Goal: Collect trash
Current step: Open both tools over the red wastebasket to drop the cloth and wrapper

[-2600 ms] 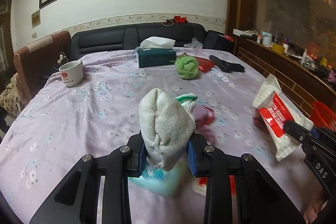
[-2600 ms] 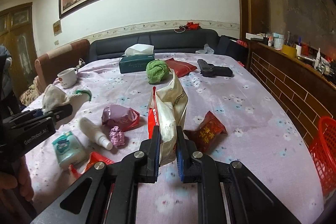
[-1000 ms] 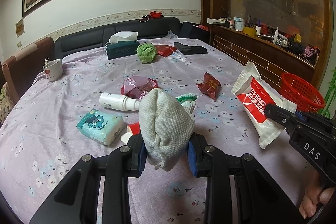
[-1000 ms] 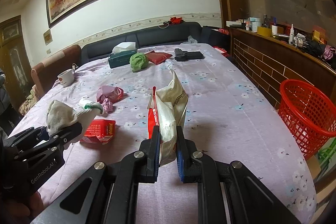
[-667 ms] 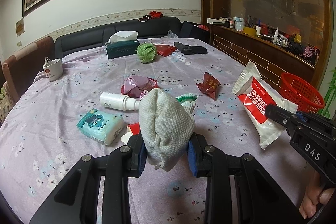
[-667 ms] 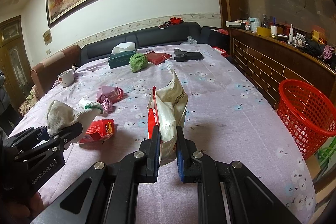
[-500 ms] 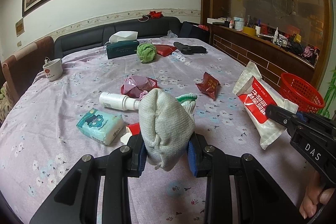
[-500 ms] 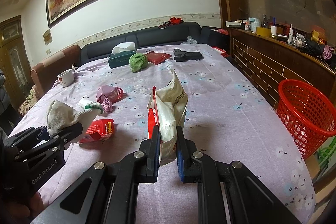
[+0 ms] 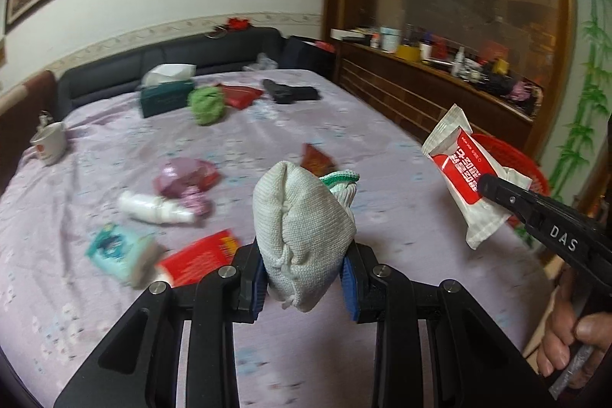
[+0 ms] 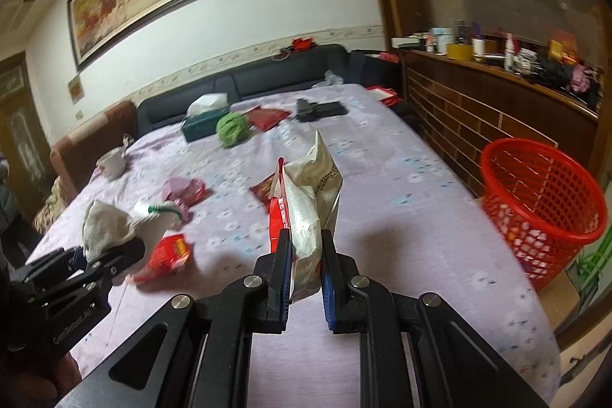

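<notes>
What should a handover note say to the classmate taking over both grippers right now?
Left gripper: shut on a white knitted glove.
Right gripper: shut on a red-and-white wrapper.
Both are held above the table; red basket stands past its right edge.
Done: two items picked up, neither binned.
Left on the table: red packet, pink wrapper, dark red sachet, spray bottle, tissue pack.

A bunched grey-white sock (image 9: 304, 228) and a red-white wrapper (image 10: 306, 213) stand upright, each pinched between fingers.
</notes>
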Tool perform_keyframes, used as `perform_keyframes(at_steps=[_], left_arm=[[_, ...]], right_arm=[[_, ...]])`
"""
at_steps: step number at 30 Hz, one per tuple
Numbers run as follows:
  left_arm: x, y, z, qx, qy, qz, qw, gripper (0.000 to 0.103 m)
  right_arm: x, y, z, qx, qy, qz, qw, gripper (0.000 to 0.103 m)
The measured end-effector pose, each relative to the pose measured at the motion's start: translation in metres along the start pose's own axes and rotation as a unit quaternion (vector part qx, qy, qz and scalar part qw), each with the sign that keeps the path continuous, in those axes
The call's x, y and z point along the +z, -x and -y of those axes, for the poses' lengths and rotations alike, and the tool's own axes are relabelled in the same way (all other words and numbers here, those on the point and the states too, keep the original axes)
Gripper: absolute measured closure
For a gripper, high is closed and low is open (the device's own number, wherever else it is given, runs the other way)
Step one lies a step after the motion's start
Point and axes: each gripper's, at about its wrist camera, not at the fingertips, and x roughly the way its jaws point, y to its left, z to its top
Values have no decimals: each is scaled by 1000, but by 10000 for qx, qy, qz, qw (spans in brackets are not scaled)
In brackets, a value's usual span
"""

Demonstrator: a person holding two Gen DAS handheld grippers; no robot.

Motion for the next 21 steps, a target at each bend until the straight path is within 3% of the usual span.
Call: perform_keyframes(at_steps=[5,14,21], left_arm=[[23,-11,36,-505,-149,-168,9985,73],[65,-50,131,-1275,-534,-436,9894,73],[91,-99,205,-1738,-645,-722,9800,73]], right_arm=[[11,17,45,-188,-400,138,9989,89],[34,62,163,-900,-1226,591,9866,88],[43,63,227,-1093,-1539,458,9810,87]])
